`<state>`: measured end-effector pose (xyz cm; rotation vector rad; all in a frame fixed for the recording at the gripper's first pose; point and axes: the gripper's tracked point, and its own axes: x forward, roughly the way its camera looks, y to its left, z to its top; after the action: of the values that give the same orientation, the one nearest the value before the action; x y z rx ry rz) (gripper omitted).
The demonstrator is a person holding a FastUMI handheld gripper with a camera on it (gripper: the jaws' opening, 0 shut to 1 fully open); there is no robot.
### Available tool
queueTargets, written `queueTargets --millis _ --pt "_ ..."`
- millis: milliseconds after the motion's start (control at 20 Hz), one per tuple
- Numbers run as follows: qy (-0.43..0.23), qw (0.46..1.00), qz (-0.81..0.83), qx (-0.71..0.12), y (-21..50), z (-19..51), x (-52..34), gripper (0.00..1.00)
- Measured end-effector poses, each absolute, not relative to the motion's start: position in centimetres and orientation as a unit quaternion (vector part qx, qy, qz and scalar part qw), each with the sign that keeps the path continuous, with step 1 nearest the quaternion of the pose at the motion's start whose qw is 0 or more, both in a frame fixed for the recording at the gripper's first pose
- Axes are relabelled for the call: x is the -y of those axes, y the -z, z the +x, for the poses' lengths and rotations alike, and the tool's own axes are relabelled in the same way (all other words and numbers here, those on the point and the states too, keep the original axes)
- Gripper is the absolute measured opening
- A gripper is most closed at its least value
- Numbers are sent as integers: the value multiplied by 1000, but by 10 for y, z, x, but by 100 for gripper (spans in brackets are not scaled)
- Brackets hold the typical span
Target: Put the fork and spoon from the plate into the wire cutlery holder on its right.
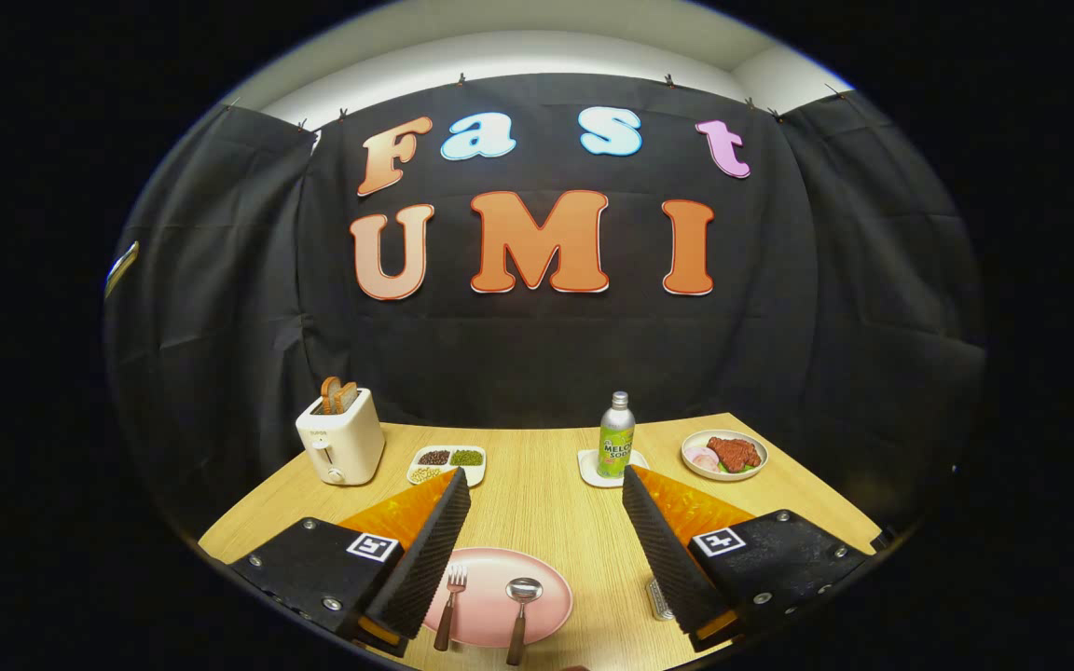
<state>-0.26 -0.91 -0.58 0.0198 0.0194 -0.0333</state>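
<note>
Hovering my gripper (546,550) over the near edge of the table (546,494), fingers spread wide and holding nothing; gripper view first and only: the pink plate (546,617) sits between the two fingers, low and close; on it the fork (450,606) lies nearer my left finger, tines pointing away, wooden-looking handle toward me; the spoon (518,608) lies just beside it, bowl away, handle overhanging the plate's near rim; the two are apart, not crossed; the wire cutlery holder (659,599) peeks out just past the plate by the inner edge of my right finger, mostly hidden, so I can't tell what's in it; my guess on handling: both pieces are light, stiff, metal heads slick, handles less so; thin and flat on a smooth plate means they may skate or tip when pinched; I'd take each by the handle near mid-length, spoon probably easier since its handle clears the rim; further off: a toaster (341,447) with bread slices (337,395) standing in its slots; a divided tray (447,463) holding dark, green and pale beans or grains in separate compartments; a soda bottle (615,436) upright on a small white coaster (596,471); a round dish (724,455) with red meat and pale slices on it
</note>
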Motion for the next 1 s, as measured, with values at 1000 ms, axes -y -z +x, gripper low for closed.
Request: queueTargets --millis 1000 --pt "-2 999 -4 -49 60 11 -15 99"
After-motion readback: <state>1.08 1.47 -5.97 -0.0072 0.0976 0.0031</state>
